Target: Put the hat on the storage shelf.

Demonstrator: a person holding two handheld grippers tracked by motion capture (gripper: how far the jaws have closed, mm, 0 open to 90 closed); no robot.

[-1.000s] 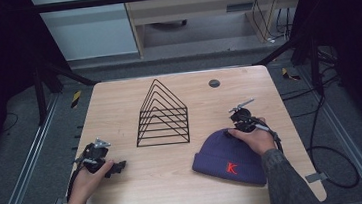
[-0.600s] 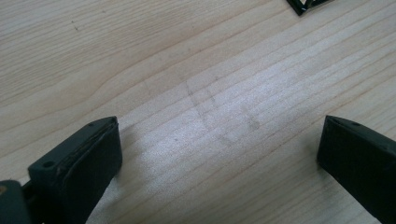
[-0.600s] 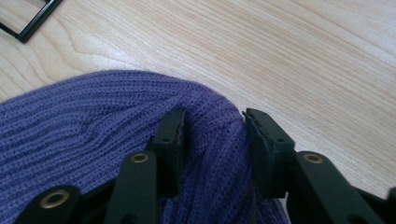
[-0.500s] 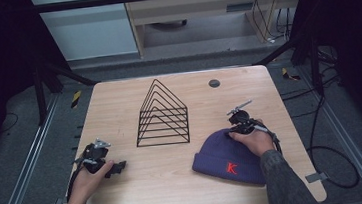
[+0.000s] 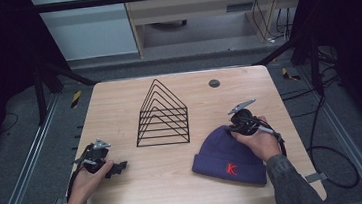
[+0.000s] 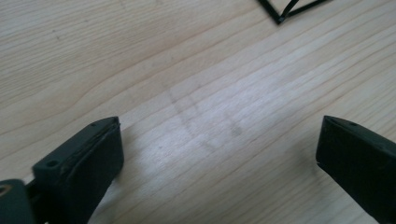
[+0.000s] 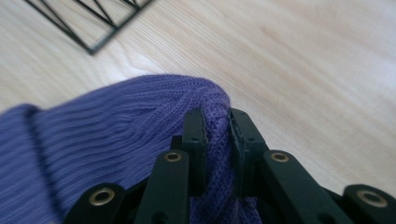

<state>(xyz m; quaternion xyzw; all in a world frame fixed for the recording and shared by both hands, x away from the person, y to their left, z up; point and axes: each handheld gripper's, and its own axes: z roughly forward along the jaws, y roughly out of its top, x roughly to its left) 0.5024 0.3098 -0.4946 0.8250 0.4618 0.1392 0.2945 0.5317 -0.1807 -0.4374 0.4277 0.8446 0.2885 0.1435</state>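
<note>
The hat (image 5: 226,154), a purple knitted one with a red letter on its band, lay at the near right of the table (image 5: 177,192), its crown pointing toward the far side. The right gripper (image 7: 216,122) had just been closing, and in the right gripper view its jaws stood narrow, pinching a fold of the crown between them. In the high view the right gripper (image 5: 235,127) sat at the hat's far edge, with the person's right hand (image 5: 258,140) resting over the knit. At the near left, the left gripper (image 6: 217,149) lay low over the bare wood with its jaws spread wide and nothing between them. Farther back, near the middle of the table, stood a black wire rack (image 5: 163,116). Beyond it, toward the far right, lay a small dark disc (image 5: 214,83).
</note>
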